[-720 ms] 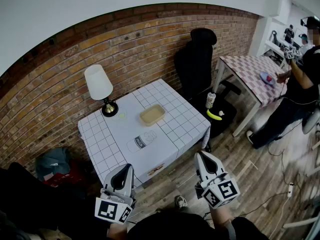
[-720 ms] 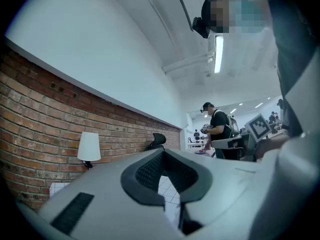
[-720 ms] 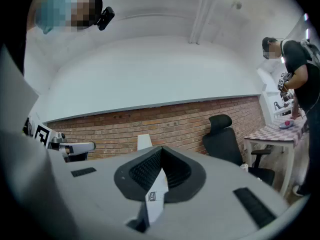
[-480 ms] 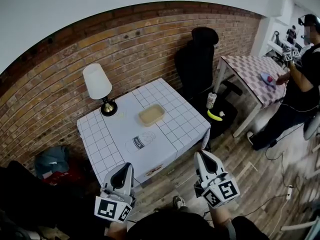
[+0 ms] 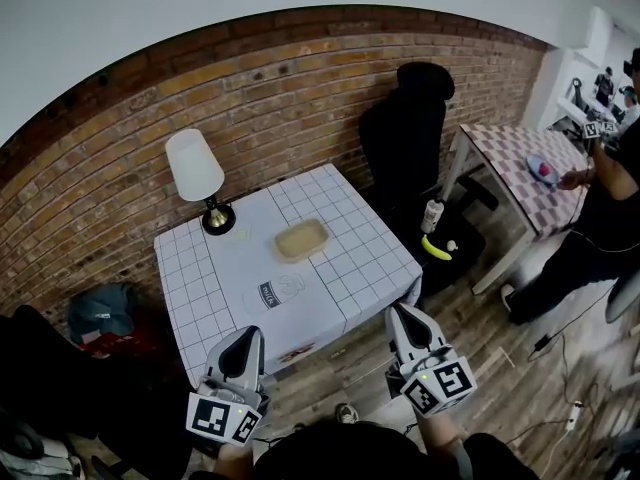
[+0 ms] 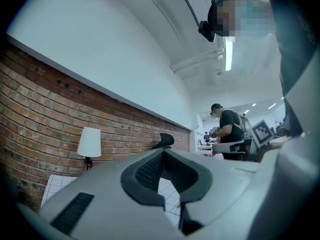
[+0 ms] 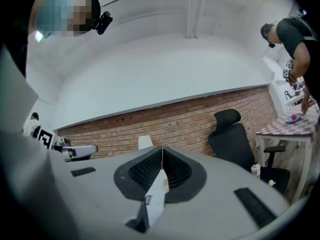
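While both grippers hang just short of the table (image 5: 200,268), the left gripper (image 5: 245,338) and right gripper (image 5: 401,315) have jaws pressed together, empty. What looks like a milk carton (image 5: 280,290) lies nearest, beside a tan tray (image 5: 302,238).

Lab-like workroom: brick wall (image 5: 300,78), office chair (image 5: 405,138), gridded table (image 5: 330,268), cables.

Could not read print on the flat white pack (image 5: 272,291) on the grid-patterned white counter (image 5: 352,250). Lost the dark-clothed person (image 5: 610,200) partly past the right edge.
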Tool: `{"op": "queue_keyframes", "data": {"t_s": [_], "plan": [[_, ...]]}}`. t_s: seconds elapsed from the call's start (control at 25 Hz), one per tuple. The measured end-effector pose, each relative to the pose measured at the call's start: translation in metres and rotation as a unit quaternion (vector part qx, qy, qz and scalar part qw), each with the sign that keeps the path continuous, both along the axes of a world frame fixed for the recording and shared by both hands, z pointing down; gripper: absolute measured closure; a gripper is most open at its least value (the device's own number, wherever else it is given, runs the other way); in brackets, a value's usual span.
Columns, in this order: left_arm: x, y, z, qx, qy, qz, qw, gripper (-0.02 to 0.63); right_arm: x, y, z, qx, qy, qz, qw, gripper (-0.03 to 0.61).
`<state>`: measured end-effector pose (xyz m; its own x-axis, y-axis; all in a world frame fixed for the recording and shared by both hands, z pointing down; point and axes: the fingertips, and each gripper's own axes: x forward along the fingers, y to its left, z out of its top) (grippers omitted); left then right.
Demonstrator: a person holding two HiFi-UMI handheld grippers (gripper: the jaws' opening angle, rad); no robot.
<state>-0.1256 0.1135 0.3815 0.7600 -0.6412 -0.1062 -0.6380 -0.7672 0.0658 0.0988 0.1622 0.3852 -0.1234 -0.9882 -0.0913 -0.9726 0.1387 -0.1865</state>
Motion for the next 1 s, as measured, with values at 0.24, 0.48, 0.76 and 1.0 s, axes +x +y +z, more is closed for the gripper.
{"op": "queue_keyframes", "data": {"t_s": [0.24,0.48,0.76,1.0], "plan": [[0.021,-0.003,0.013,-0.015,-0.001,-0.032,0.9994,0.603,0.026,-0.017,0.010,-0.010,0.001,-0.027,1.000,0.572],[0.029,-0.014,0.018,-0.023,-0.006,-0.046,0.9987,0.603,0.035,-0.037,0.014,-0.015,-0.002,-0.040,0.999,0.572],[0.035,-0.054,0.020,-0.027,-0.003,-0.032,0.9991,0.603,0.038,-0.074,0.013,-0.016,-0.007,-0.031,0.999,0.572],[0.037,-0.103,0.016,-0.023,-0.001,-0.006,0.9997,0.603,0.036,-0.114,0.005,-0.010,-0.004,-0.009,1.000,0.572]]}}
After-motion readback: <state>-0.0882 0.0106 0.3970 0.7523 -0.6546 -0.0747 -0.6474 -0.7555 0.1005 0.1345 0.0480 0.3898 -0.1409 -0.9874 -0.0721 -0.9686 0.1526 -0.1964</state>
